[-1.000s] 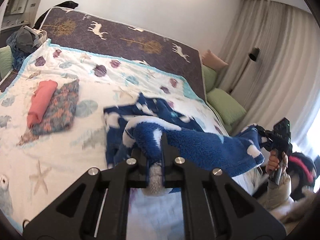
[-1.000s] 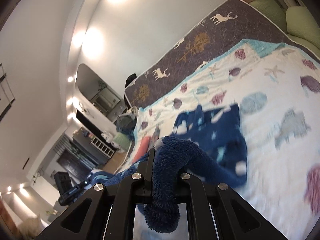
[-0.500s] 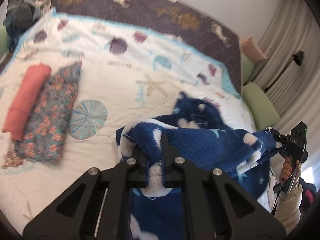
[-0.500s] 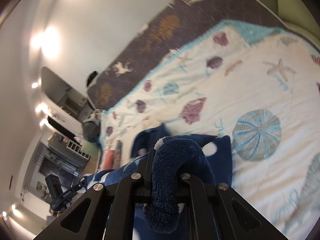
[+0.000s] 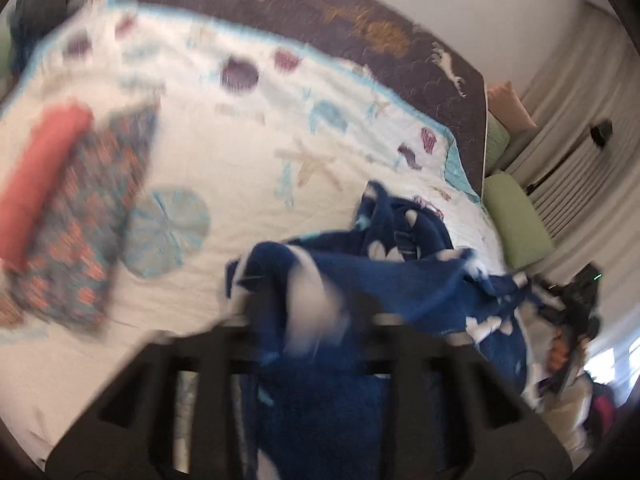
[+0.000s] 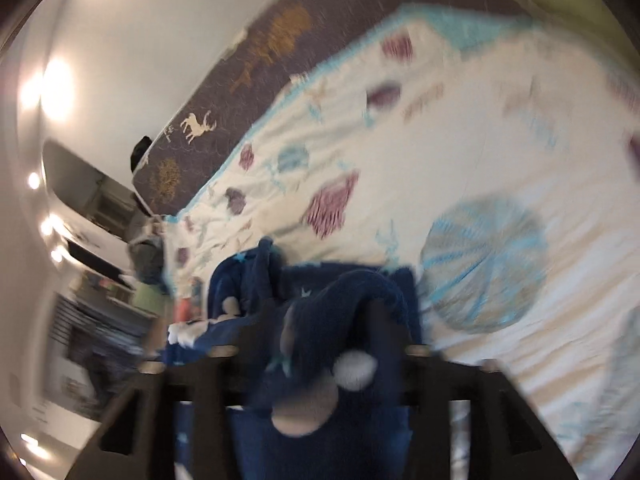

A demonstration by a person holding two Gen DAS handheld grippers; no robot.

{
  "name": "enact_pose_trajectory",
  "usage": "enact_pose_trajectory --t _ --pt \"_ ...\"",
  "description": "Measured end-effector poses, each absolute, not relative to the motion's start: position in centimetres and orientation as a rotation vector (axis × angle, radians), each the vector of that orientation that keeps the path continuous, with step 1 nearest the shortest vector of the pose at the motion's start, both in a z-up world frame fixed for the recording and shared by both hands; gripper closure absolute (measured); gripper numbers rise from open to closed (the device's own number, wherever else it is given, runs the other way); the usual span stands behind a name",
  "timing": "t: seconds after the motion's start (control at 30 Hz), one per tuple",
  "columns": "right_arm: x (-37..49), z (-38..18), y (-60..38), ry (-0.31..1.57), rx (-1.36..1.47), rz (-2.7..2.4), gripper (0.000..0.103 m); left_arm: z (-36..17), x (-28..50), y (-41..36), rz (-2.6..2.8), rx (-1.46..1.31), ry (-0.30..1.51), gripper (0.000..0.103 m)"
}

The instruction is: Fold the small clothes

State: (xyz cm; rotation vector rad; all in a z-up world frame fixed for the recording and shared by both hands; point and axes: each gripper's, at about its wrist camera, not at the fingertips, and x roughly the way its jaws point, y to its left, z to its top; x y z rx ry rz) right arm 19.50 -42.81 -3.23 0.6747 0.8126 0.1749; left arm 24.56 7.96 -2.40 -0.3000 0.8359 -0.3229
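Both views blurred. Nearest in the left wrist view: left gripper [image 5: 310, 312], jaws have just been opening and stand apart, with a fold of the blue fleece [image 5: 400, 280] loose between them, no pad pressing that I can see. Looks like a release: the held edge has been brought over the rest of the garment to make a fold, and letting go lays it down.

Right wrist view, same story: right gripper [image 6: 320, 332], jaws have just been opening, now spread, with a hump of fleece [image 6: 352, 292] with white spots draped across the gap. Not gripped, as far as the blur lets me tell.

The fleece lies bunched on the bed [image 5: 224, 160], on the white sea-creature quilt, near edge close to both grippers, far part rumpled toward the right side. My guess is the fold is roughly made but untidy; it will want smoothing or a second fold.

Right edge of the left view: the other gripper [image 5: 576, 292], held in a hand [image 5: 558, 350], at the far corner of the same fleece. Each gripper takes one corner so the edge travels straight.

Farther left: a folded patterned cloth [image 5: 80, 232] with a pink roll [image 5: 40, 184] touching it, well apart from the fleece. Probably finished pieces, parked clear of the working area.

Beyond: dark deer-print cover [image 5: 360, 32], green cushion [image 5: 516, 220], curtains [image 5: 580, 128].
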Motion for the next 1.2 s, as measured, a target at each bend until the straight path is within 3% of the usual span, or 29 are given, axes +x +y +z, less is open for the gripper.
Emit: enact_pose_trajectory --t 0.1,0.3,0.57,0.83,0.97,1.2 --pt "16.9 -1.0 -41.2 0.775 0.524 0.151 0.037 -0.2 21.4 7.8 -0.335 -0.23 0.73 0.036" --pt "14.9 -1.6 -34.1 0.872 0.226 0.264 0.038 -1.7 18.3 3.2 -0.512 -0.045 0.838 0.037" --pt "19.9 -5.4 -27.0 0.994 0.001 0.296 0.05 -5.4 24.2 -3.7 -0.495 0.151 0.957 0.041" --pt "29.0 -6.0 -32.7 0.951 0.13 -0.022 0.051 -7.2 34.6 1.7 -0.189 -0.077 0.954 0.042" --pt "27.4 -6.8 -36.4 0.947 0.289 -0.019 0.051 -7.2 32.7 5.1 -0.163 -0.145 0.919 0.042" --pt "17.7 -3.9 -39.6 0.835 0.373 -0.011 0.051 -5.1 22.7 8.3 -0.283 -0.224 0.848 0.042"
